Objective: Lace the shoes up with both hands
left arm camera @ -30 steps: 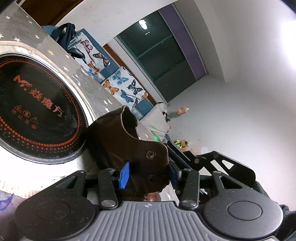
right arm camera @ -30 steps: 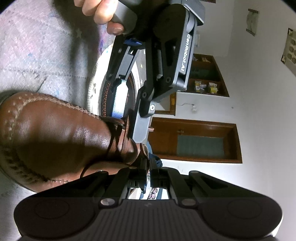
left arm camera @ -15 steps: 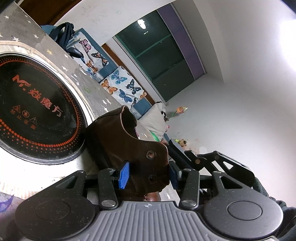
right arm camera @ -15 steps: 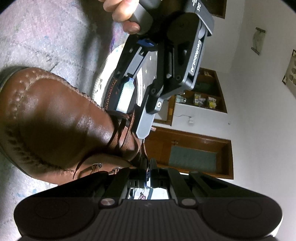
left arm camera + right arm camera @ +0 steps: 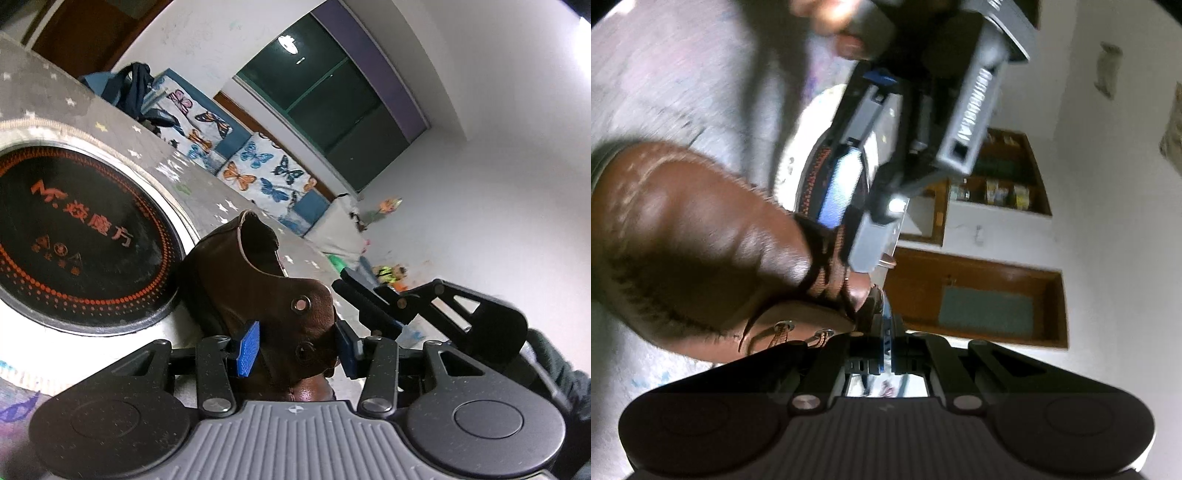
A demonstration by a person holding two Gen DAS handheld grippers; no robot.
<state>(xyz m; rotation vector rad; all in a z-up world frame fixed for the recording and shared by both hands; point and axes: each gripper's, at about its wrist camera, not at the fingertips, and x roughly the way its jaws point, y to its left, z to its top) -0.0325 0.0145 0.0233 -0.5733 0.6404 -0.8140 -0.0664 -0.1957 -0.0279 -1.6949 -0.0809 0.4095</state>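
Grey star-printed cloth (image 5: 207, 192) covers the table, with a round black glass hob plate with orange dotted rings (image 5: 74, 236) set into it; butterfly-patterned cushions line the far wall. Just beside that hob plate, touching its rim on the side nearer the camera, stands the brown leather lace-up shoe (image 5: 258, 291).

In the left wrist view the left gripper (image 5: 295, 347) straddles one eyelet flap of the shoe: its blue pads (image 5: 248, 347) sit either side of the flap with a narrow gap on the near side, so the jaws look partly closed around the leather, bracing it more than pinching it. The upper metal eyelet (image 5: 301, 304) on that flap appears bare.

In the right wrist view, which is blurred by motion, the right gripper (image 5: 884, 338) has its jaws drawn nearly together at the shoe's throat. They probably pinch the brown woven lace (image 5: 820, 284), but the contact is hidden, so I cannot tell. Lace already runs through the lower eyelets (image 5: 785, 326).

My judgement is that threading is mid-way, with the lower rows laced and upper holes open. Next, the lace end must be aligned with the bare eyelet while the left gripper keeps the flap steady.
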